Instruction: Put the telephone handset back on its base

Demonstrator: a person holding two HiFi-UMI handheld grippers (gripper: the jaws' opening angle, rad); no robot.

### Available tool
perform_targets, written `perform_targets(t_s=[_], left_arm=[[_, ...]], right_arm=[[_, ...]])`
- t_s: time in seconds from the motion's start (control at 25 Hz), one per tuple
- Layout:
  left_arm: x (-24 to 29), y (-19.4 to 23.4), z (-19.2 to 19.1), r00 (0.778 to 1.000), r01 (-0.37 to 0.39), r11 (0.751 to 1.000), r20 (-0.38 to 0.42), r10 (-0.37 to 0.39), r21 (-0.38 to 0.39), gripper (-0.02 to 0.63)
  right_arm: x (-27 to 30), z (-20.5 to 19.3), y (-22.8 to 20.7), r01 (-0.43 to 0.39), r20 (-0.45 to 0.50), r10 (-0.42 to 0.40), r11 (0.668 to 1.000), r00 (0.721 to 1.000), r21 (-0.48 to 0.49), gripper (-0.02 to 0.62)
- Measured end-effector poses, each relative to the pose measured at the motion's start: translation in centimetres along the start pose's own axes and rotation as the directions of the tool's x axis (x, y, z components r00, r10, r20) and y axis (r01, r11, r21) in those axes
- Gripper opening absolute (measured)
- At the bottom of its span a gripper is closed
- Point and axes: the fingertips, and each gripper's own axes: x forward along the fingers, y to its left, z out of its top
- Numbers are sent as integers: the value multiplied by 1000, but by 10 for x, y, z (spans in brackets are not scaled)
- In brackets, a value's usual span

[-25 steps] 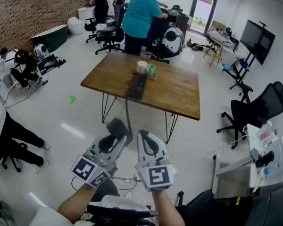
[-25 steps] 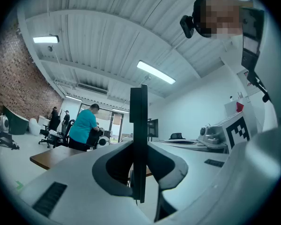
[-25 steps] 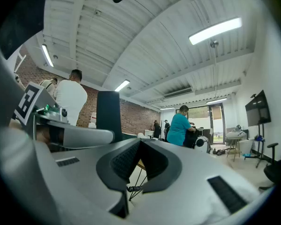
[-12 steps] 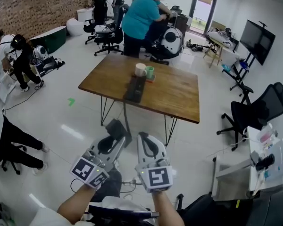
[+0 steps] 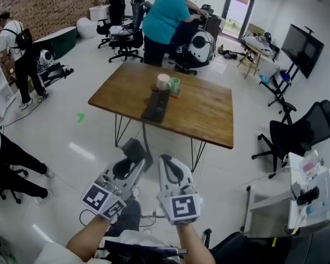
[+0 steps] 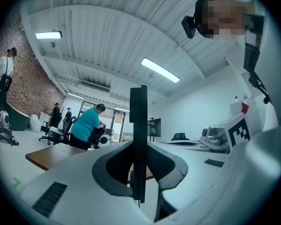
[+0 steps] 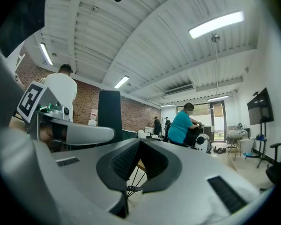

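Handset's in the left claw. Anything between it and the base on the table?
Nothing visible. The handset in the left claw hangs over the floor, short of the table; the base lies near its front edge, two mugs behind it.

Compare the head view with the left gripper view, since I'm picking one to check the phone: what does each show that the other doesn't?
Only the head view: the black base on the tabletop and the cord hanging below the table. Only the left gripper view: the ceiling lights, and the handset seen edge-on between that gripper's jaws. Both: the wooden table, the person in teal, the left gripper shut on the handset, and the right gripper.
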Motion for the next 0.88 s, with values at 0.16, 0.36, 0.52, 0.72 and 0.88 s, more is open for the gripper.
perform_targets(t_s=[0.16,0.36,0.52,0.72,0.88], left_arm=[[12,15,-6,1000,-5,1000,-6,5,-8,71],[32,33,-13,1000,-2,1000,-15,2,-24,71],[52,51,-19,999,5,999,-31,-6,-36,71],[77,74,-28,998,19,998,-52,-22,-57,70],[97,96,-34,997,32,997,-73,-37,-71,70]], right_arm=[[17,-4,-8,-7,-10,7,1000,1000,-3,5],[38,-7,-24,-6,-21,6,1000,1000,-9,5],[59,-10,-37,1,-31,-1,1000,1000,-3,5],[84,-14,-57,15,-48,-15,1000,999,0,5],[108,-16,-69,29,-62,-28,1000,998,13,5]])
